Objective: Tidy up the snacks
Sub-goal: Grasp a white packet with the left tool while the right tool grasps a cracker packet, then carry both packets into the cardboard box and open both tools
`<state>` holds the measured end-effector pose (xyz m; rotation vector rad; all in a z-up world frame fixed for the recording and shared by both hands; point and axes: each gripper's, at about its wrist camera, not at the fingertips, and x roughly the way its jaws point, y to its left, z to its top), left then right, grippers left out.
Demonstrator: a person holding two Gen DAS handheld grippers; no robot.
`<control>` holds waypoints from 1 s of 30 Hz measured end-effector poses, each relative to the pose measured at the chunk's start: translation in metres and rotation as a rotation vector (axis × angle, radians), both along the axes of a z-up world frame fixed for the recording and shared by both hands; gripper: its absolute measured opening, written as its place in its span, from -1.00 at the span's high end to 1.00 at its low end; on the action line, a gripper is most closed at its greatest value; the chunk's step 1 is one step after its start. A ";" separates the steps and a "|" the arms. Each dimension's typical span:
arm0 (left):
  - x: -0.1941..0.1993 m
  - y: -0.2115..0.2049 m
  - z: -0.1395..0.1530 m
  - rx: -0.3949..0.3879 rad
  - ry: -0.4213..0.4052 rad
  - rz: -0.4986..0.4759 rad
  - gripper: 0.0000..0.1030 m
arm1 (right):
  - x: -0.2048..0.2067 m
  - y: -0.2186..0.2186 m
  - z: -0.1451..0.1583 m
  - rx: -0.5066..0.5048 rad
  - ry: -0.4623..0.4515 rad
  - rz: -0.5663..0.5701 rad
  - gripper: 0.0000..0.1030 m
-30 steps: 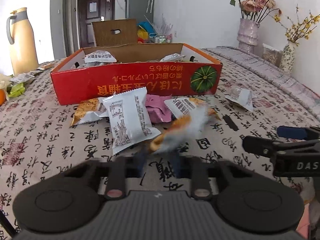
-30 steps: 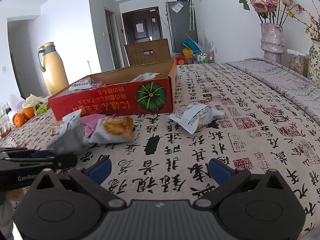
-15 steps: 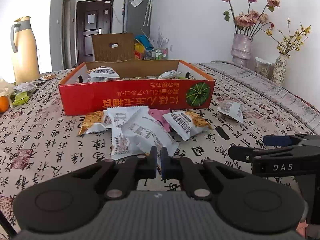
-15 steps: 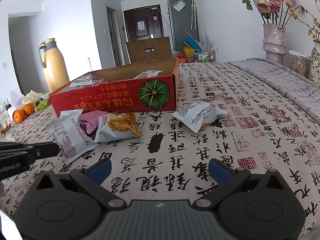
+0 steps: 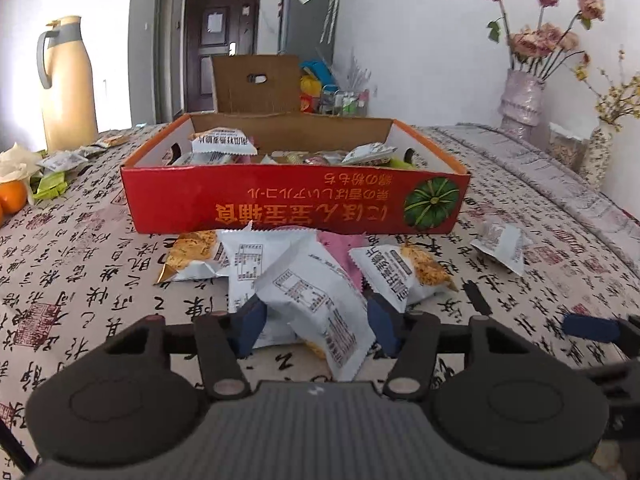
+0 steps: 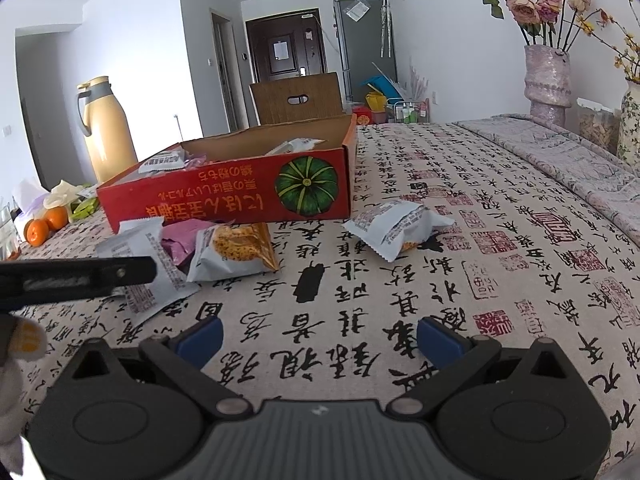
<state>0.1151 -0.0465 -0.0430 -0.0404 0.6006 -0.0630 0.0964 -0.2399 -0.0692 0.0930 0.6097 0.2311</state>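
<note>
A red cardboard box (image 5: 296,200) with a pumpkin picture holds several snack packets and stands mid-table; it also shows in the right wrist view (image 6: 224,196). A pile of loose packets lies in front of it. My left gripper (image 5: 316,326) is open, its blue fingers on either side of a white snack packet (image 5: 316,300) that lies on the pile. My right gripper (image 6: 318,338) is open and empty over bare cloth. A lone white packet (image 6: 396,222) lies ahead of it, also in the left wrist view (image 5: 500,246).
A yellow thermos jug (image 5: 66,84) and oranges (image 6: 44,226) stand at the left. Flower vases (image 6: 546,84) stand at the far right edge. A cardboard box flap (image 5: 256,84) rises behind the red box. The left gripper's arm (image 6: 72,280) crosses the right view's left side.
My left gripper was shut on a white packet half a second ago; its fingers have now opened and the packet rests on the pile. The right gripper has stayed open and nearly still.
</note>
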 end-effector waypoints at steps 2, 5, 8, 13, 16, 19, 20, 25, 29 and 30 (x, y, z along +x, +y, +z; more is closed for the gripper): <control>0.003 -0.001 -0.001 0.002 0.005 0.003 0.16 | 0.000 -0.002 0.000 0.002 0.000 -0.005 -1.00; 0.000 -0.003 -0.001 0.003 -0.009 -0.031 0.46 | 0.000 -0.003 -0.001 0.003 -0.001 -0.008 -1.00; -0.006 -0.007 0.000 0.012 -0.031 -0.057 0.67 | 0.000 -0.003 -0.001 0.002 -0.002 -0.008 -1.00; -0.018 -0.008 0.007 0.014 -0.076 -0.069 0.74 | 0.000 -0.003 0.000 0.003 -0.002 -0.010 -1.00; -0.024 -0.005 0.013 0.005 -0.104 -0.076 0.75 | 0.001 -0.002 0.000 0.002 -0.002 -0.011 -1.00; -0.030 -0.001 0.021 -0.003 -0.133 -0.078 0.76 | 0.004 0.002 0.003 -0.005 -0.009 -0.004 -1.00; -0.031 0.000 0.024 -0.006 -0.142 -0.076 0.76 | 0.006 0.005 0.004 -0.008 -0.012 0.004 -1.00; -0.037 0.009 0.034 -0.016 -0.178 -0.069 0.76 | 0.018 0.023 0.014 -0.021 -0.045 0.049 -1.00; -0.039 0.017 0.039 -0.018 -0.192 -0.052 0.76 | 0.035 0.041 0.022 -0.040 -0.078 0.089 -0.84; -0.039 0.019 0.040 -0.018 -0.195 -0.049 0.76 | 0.041 0.045 0.024 -0.045 -0.080 0.087 -0.72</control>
